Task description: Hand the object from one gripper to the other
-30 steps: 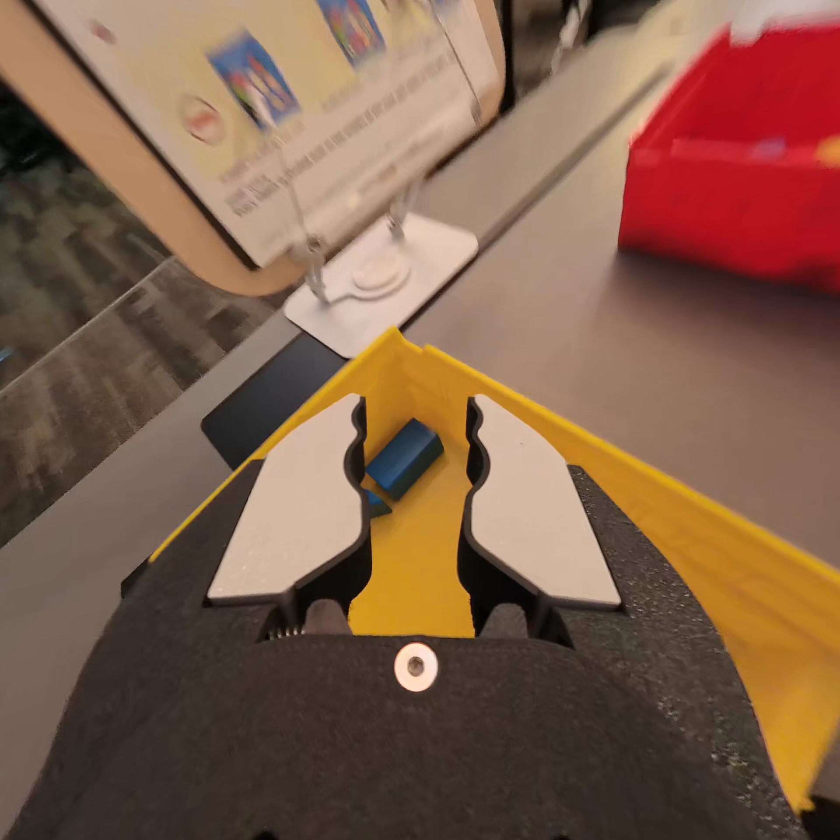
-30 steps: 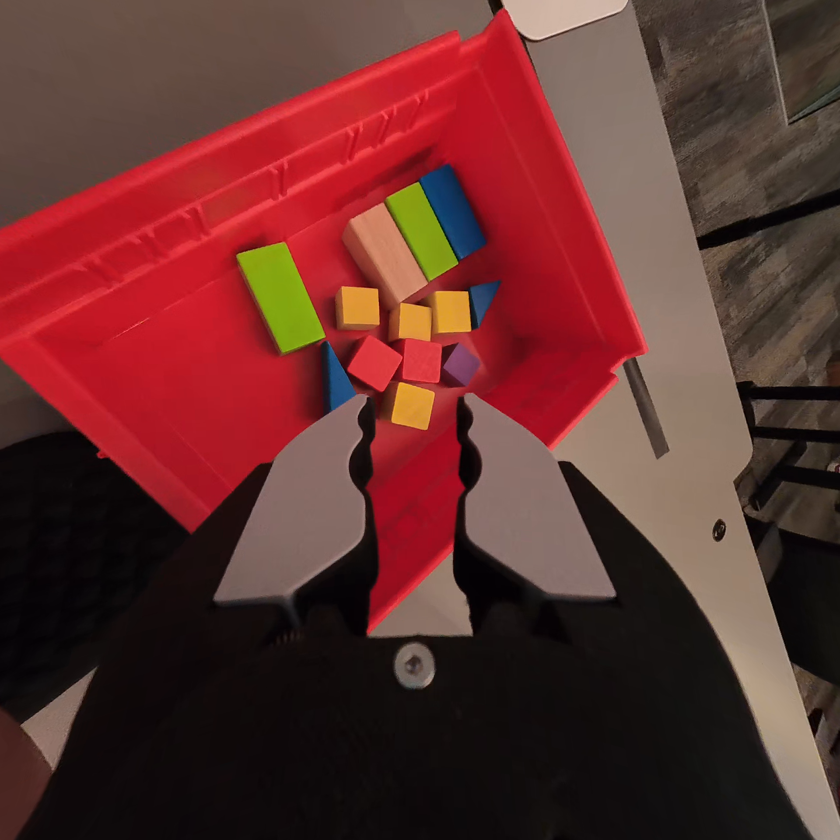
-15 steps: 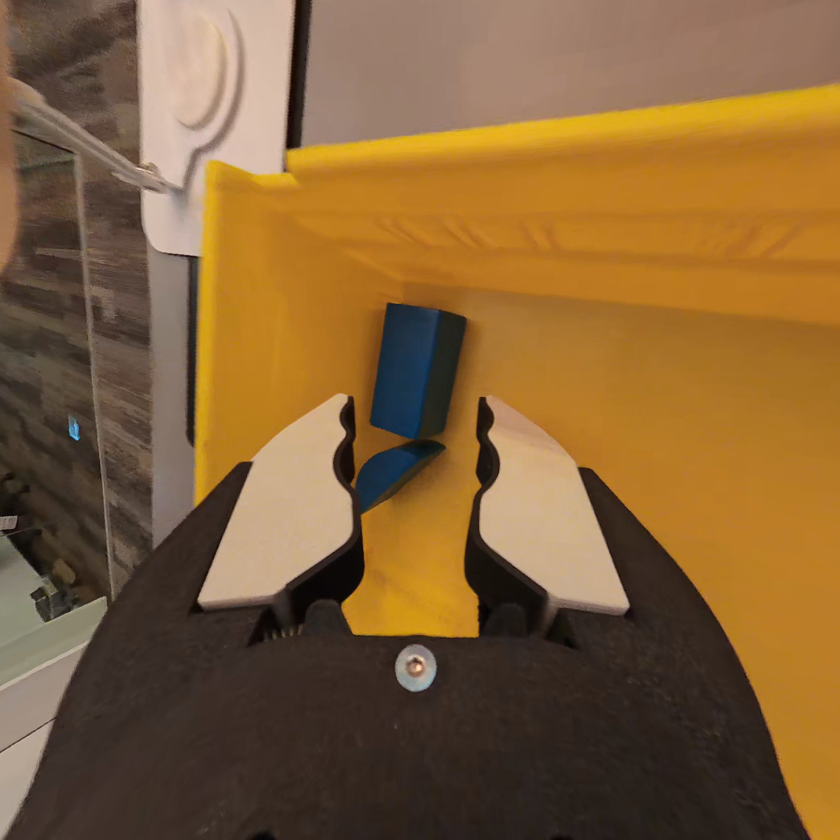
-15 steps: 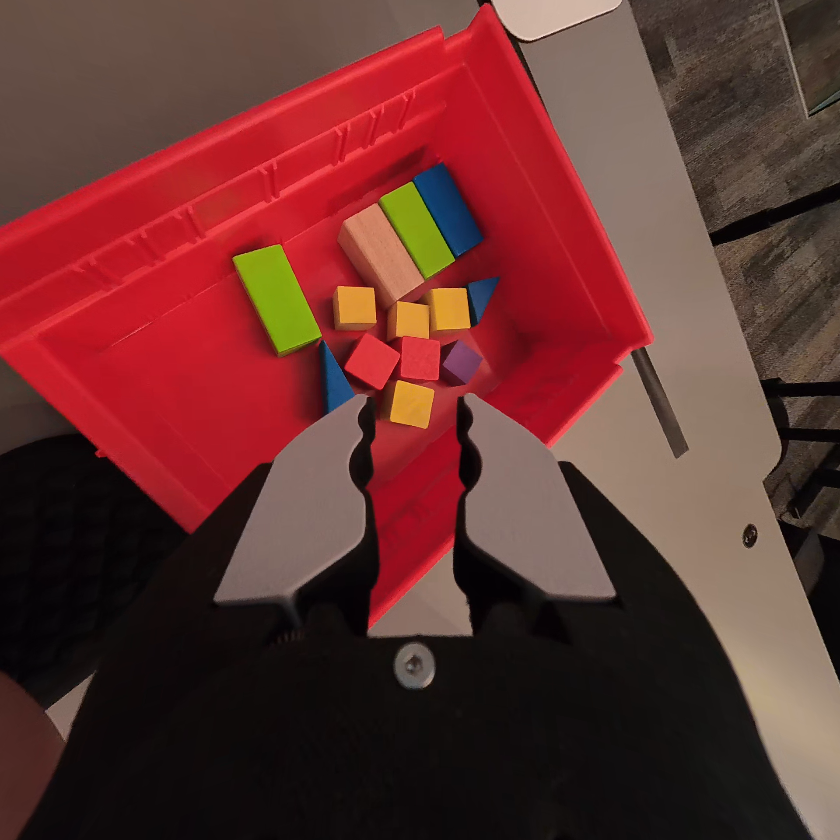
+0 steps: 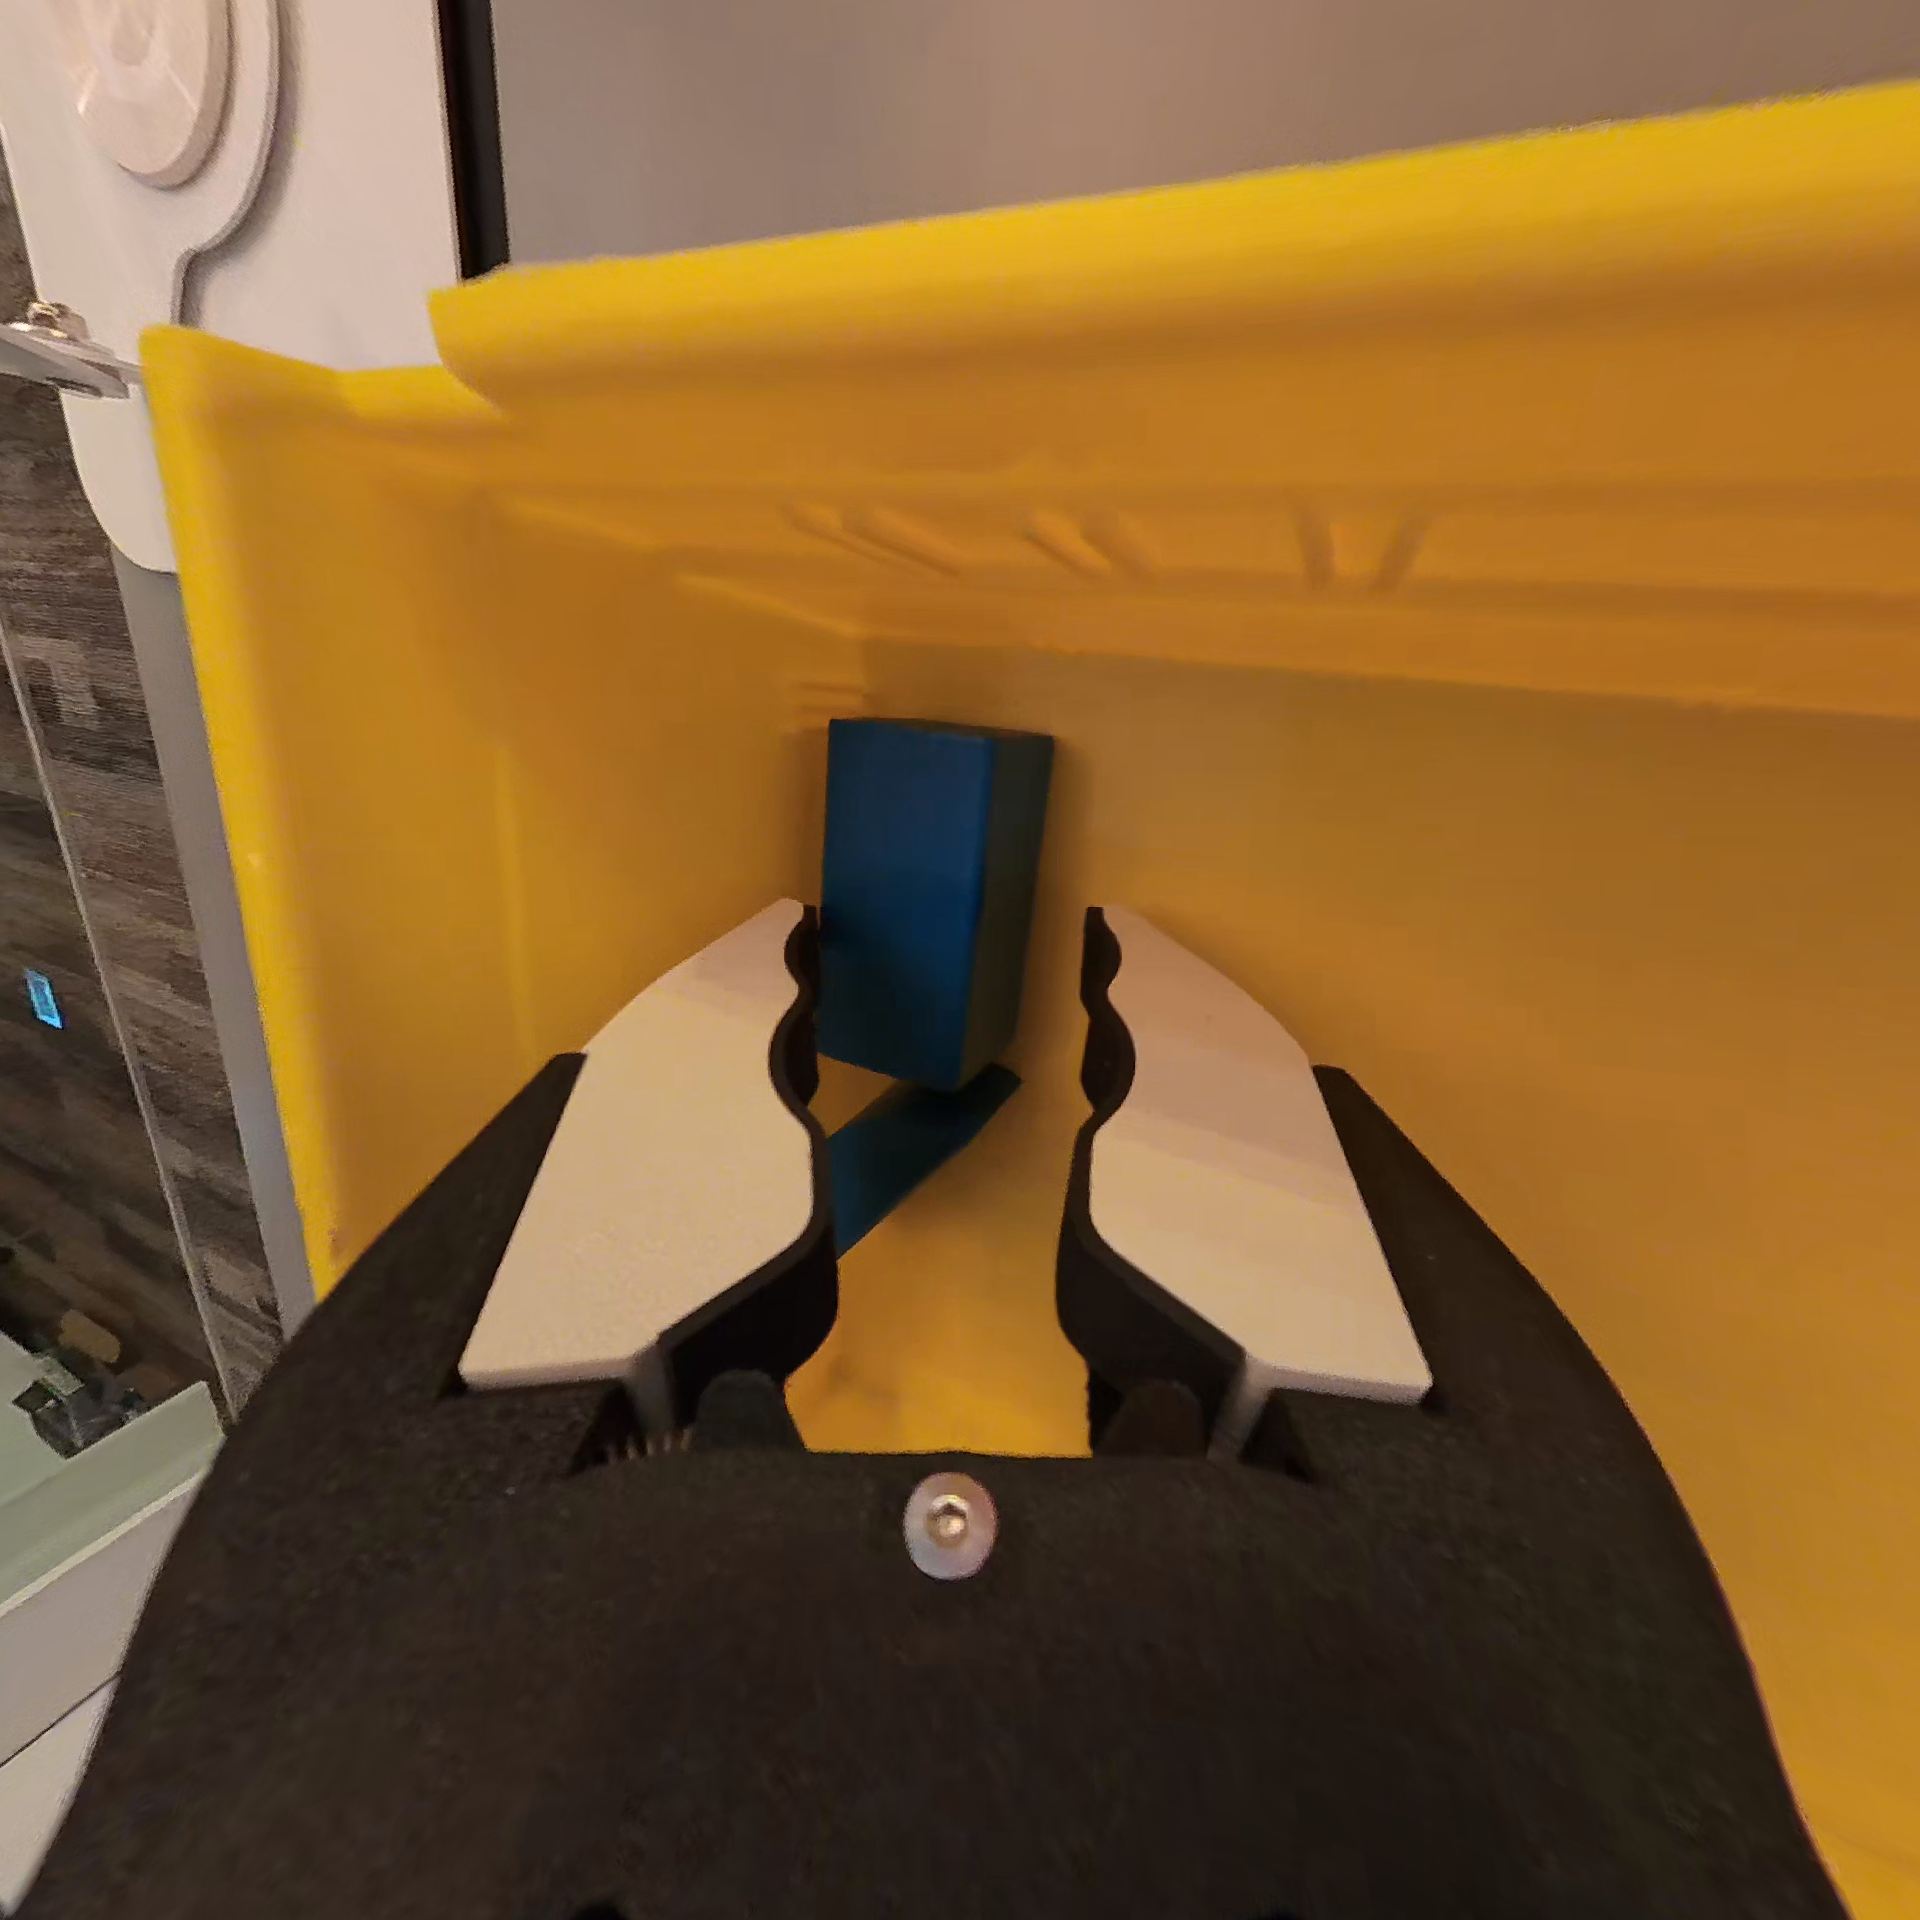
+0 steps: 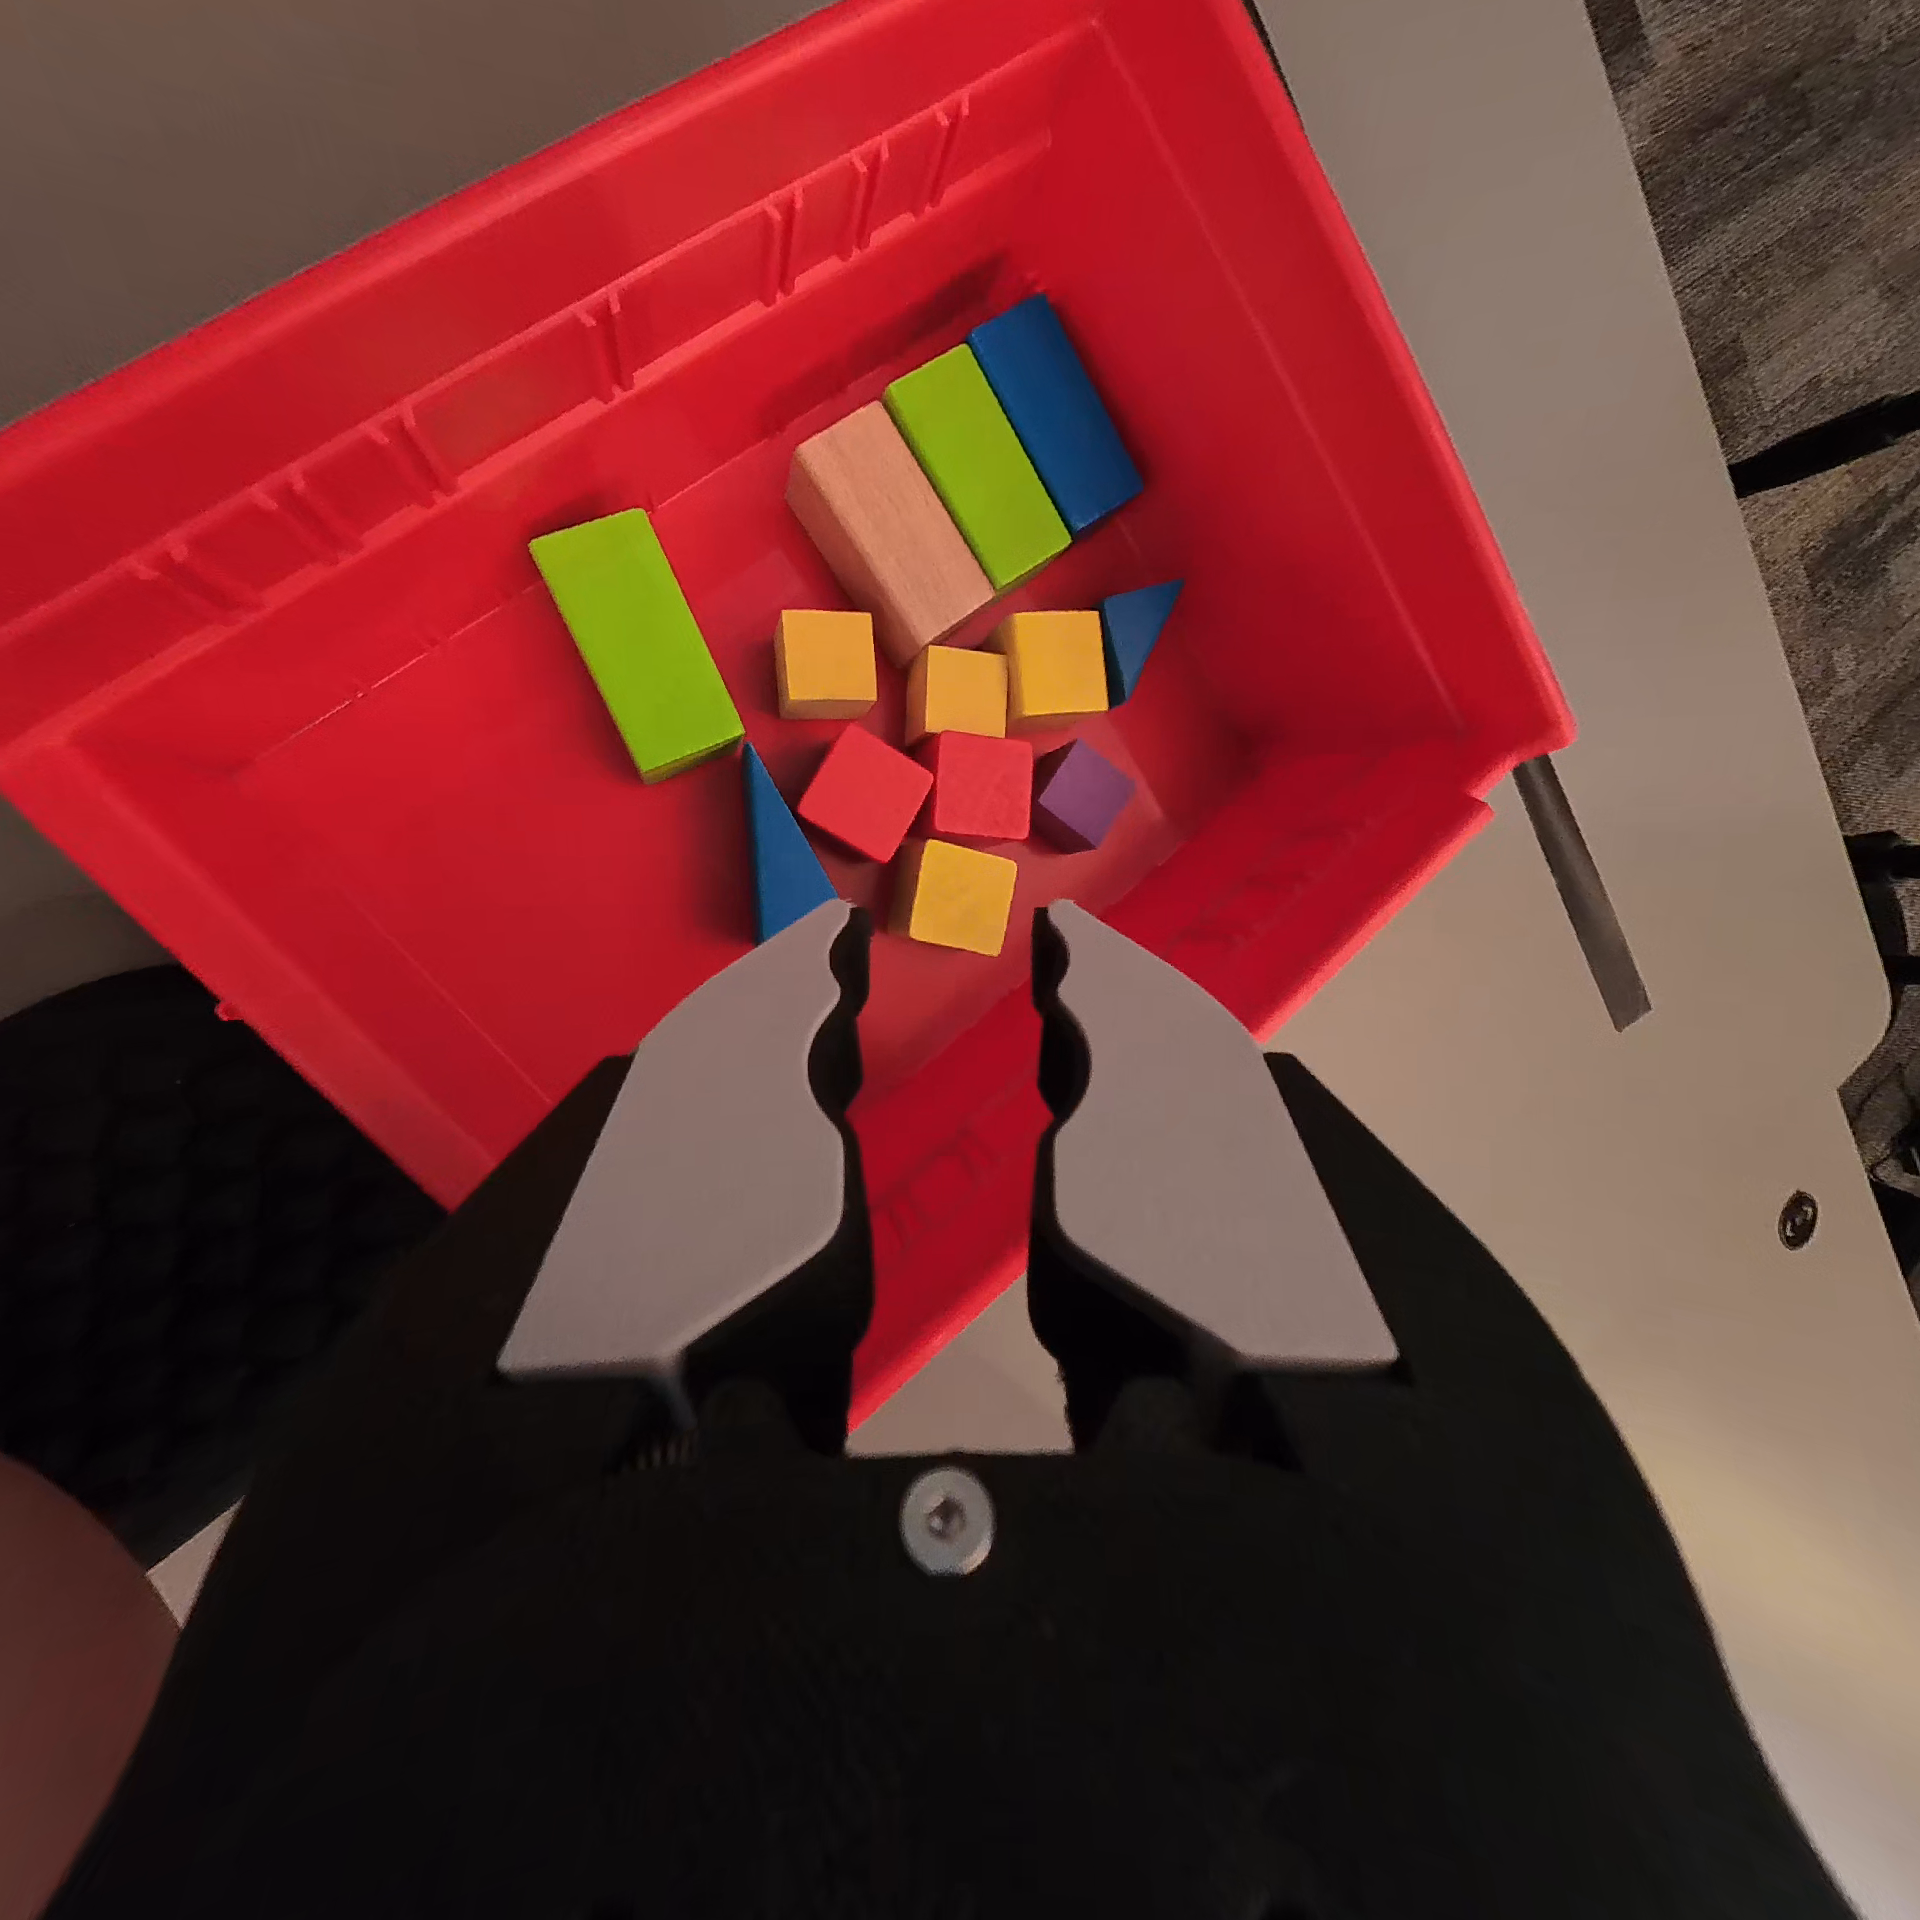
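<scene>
A blue rectangular block [image 5: 914, 894] lies in the far left corner of a yellow bin [image 5: 1455, 935], with a smaller blue wedge [image 5: 894, 1153] just in front of it. My left gripper [image 5: 945, 920] is open inside the bin, its fingertips on either side of the block's near end, not gripping it. My right gripper [image 6: 943, 914] is open and empty above a red bin [image 6: 312, 831], its fingertips just short of a yellow cube [image 6: 958, 896]. The red bin holds several coloured blocks.
The yellow bin's left wall [image 5: 343, 831] and ribbed far wall [image 5: 1247, 540] close in on the left gripper. A white stand base [image 5: 208, 208] sits beyond it. The grey table's edge [image 6: 1766, 935] runs right of the red bin; a black chair [image 6: 156, 1195] is at left.
The left gripper swung down into the yellow bin and moved forward, so the blue block now sits between its fingertips. The right gripper stayed open over the red bin and drifted slightly.
</scene>
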The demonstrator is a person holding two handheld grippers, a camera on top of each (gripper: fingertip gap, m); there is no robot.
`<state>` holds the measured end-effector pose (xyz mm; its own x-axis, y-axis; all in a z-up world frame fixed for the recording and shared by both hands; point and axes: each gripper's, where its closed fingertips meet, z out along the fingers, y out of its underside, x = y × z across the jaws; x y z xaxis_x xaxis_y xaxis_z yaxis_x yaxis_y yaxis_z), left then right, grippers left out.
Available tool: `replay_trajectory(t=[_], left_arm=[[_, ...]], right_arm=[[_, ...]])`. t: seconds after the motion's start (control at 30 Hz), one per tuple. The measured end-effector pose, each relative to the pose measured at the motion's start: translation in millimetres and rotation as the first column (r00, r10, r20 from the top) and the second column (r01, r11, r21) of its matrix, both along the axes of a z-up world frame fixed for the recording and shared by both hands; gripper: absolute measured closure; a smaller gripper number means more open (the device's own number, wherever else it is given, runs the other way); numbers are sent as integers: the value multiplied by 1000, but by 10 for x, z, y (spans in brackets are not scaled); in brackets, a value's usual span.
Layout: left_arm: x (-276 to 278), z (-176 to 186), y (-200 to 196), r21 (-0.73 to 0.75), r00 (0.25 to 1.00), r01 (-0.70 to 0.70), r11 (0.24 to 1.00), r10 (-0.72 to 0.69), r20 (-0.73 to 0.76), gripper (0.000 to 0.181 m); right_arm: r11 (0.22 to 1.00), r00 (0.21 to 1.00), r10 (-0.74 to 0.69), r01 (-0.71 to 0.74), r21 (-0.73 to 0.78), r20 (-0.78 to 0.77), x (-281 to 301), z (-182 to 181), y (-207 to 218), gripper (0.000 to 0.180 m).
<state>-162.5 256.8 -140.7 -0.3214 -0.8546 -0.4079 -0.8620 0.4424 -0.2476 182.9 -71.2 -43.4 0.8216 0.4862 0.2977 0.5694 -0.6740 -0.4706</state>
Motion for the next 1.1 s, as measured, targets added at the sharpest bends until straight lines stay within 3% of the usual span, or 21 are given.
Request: replay_trajectory(t=[0.17,0.33,0.87,1.1], left_arm=[[36,34,-91,-35,999,24,999,-23,39,146],[5,-58,-57,-46,1000,3,999,-3,-14,135],[-64,-42,-48,-44,997,-38,998,35,-66,142],[-119,165,-139,-29,998,-59,998,58,-39,143]], right_arm=[[1000,1000,8,-8,-26,4,-18,-46,25,149],[999,1000,10,-9,-50,6,-27,-91,34,150],[995,1000,21,-22,-96,-7,-55,-178,33,154],[995,1000,14,-13,-96,13,-40,-170,38,154]])
